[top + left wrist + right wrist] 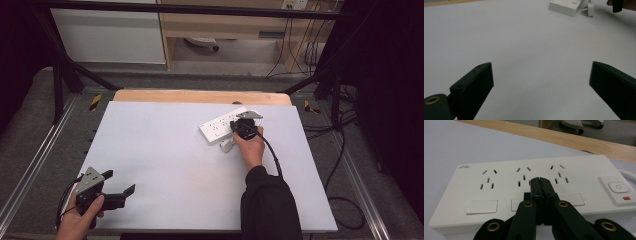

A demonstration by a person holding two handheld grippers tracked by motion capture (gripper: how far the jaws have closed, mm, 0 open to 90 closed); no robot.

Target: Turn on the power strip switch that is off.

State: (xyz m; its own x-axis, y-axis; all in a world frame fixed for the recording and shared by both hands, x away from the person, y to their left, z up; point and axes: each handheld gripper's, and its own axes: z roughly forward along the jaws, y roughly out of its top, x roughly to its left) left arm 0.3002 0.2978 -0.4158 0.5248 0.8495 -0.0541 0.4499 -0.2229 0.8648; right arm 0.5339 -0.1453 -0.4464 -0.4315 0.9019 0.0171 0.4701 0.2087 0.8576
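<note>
A white power strip (219, 126) with three socket groups and a switch (616, 187) lies at the back right of the white table (170, 165). My right gripper (236, 128) is shut with nothing between its jaws. Its joined tips (539, 180) sit over the strip's (499, 185) middle socket group; whether they touch it I cannot tell. A small white plug (227, 146) lies on the table just in front of the strip. My left gripper (121, 182) rests near the front left corner, open and empty (541, 65), pointing toward the strip (564, 6) and the plug (589, 10).
The strip's white cable (627, 175) leaves its switch end. A wooden edge (200, 96) runs along the table's back. Black frame bars and cables (340, 150) stand around the table on the right. A wide bare stretch of table lies between the two grippers.
</note>
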